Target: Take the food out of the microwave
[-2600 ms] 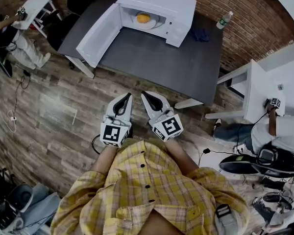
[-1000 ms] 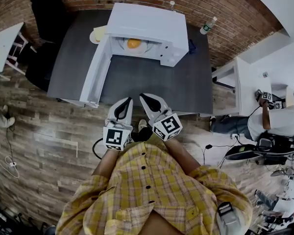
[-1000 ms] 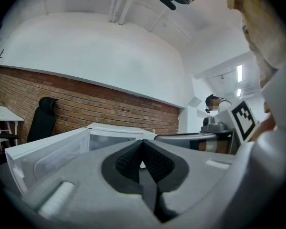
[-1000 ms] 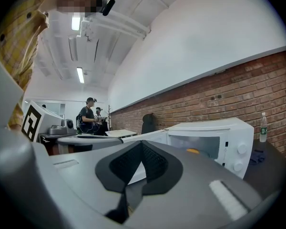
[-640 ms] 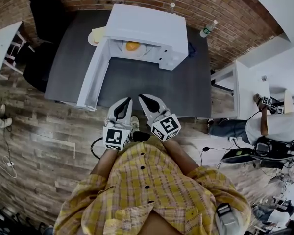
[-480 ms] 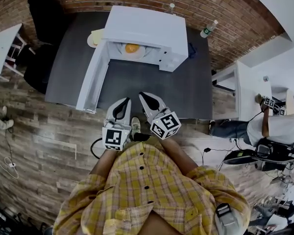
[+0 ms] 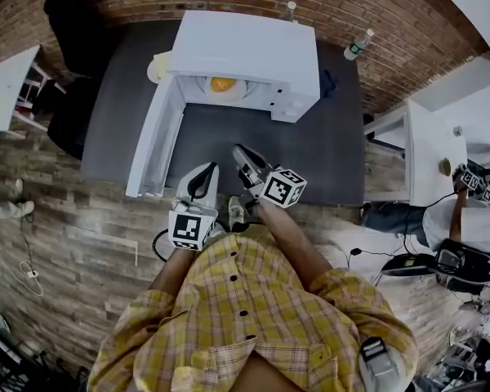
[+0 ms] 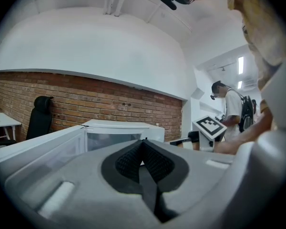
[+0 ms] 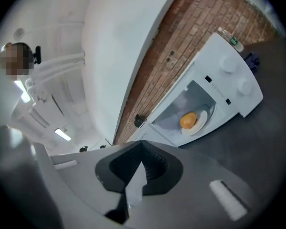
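Observation:
A white microwave point(image 7: 247, 49) stands on the dark grey table point(image 7: 318, 149), its door point(image 7: 153, 140) swung open to the left. Inside lies an orange piece of food point(image 7: 223, 83) on a white plate point(image 7: 237, 91). The right gripper view shows the food point(image 9: 188, 120) and its plate point(image 9: 202, 121) straight ahead in the cavity. My left gripper point(image 7: 209, 168) is shut and empty at the table's near edge; its own view looks at the microwave point(image 8: 119, 130) from behind the door. My right gripper point(image 7: 239, 150), rolled to one side, is shut and empty over the table's front part, well short of the microwave.
Two bottles point(image 7: 357, 45) point(image 7: 290, 9) and a blue cloth point(image 7: 328, 60) lie by the brick wall. A yellow item point(image 7: 158, 65) sits behind the door. A black chair point(image 7: 65, 19) stands left, white tables point(image 7: 420, 149) and a seated person point(image 7: 474, 219) right.
My right gripper has moved forward over the table's front and rolled, its marker cube now turned sideways. The left gripper has hardly moved. The microwave stays open with the food inside.

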